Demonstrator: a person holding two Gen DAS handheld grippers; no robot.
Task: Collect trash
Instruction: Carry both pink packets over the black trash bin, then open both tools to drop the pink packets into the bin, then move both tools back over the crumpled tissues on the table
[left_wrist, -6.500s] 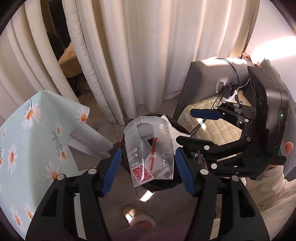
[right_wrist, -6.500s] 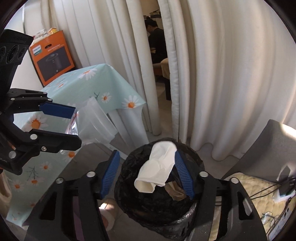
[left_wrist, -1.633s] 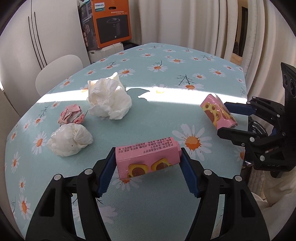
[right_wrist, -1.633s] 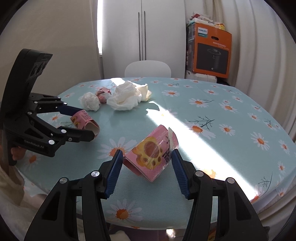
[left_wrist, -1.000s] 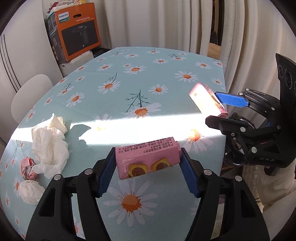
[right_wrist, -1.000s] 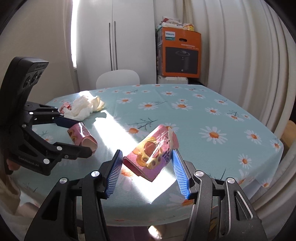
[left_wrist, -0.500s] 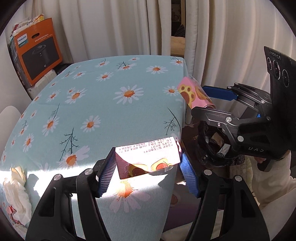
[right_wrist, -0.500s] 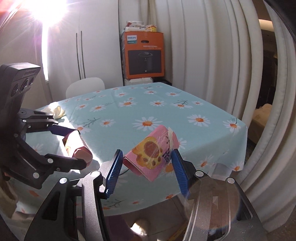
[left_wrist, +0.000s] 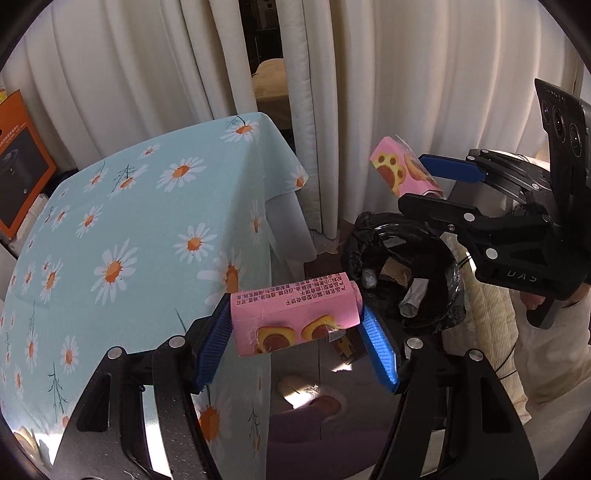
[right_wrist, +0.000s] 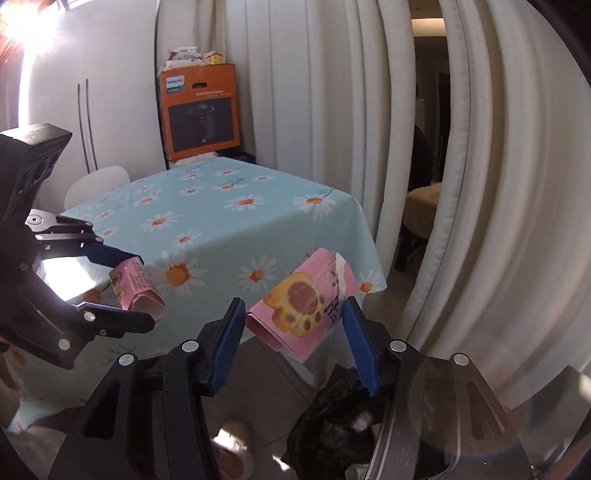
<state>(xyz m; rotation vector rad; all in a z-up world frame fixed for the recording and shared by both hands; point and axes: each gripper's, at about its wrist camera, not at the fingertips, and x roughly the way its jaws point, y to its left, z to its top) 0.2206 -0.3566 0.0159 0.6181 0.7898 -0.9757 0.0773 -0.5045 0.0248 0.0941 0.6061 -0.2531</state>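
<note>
Both grippers are swinging away from the tabletop where they were a second ago and are now coming up over the black-lined trash bin (left_wrist: 402, 254) beside the daisy tablecloth table (left_wrist: 140, 229), each carrying its pink carton along.

Nearest the bin's rim on the table side, the left gripper (left_wrist: 297, 334) is pinching a pink carton (left_wrist: 295, 317) lengthwise between its blue pads, jaws closed down to the carton's length; the carton is hanging short of the bin's mouth, over the floor between bin and table. If the jaws are opening here, I judge the carton is dropping beside the bin, near the slippered foot (left_wrist: 314, 400) below.

Above the bin's far rim, the right gripper (right_wrist: 293, 338) is clamping a second paw-print carton (right_wrist: 303, 302), jaws closed to its crumpled width. It is sitting tilted, with a loose flap sticking up, so the grip looks partial and it could be slipping out early. In the right wrist view the bin is lying low, mostly under that gripper.

The two grippers are crowding the same opening, so they risk knocking each other or snagging the bag's loose black edge and pulling the liner in. Beyond the bin, cream curtains (left_wrist: 369, 92) are hanging.
</note>
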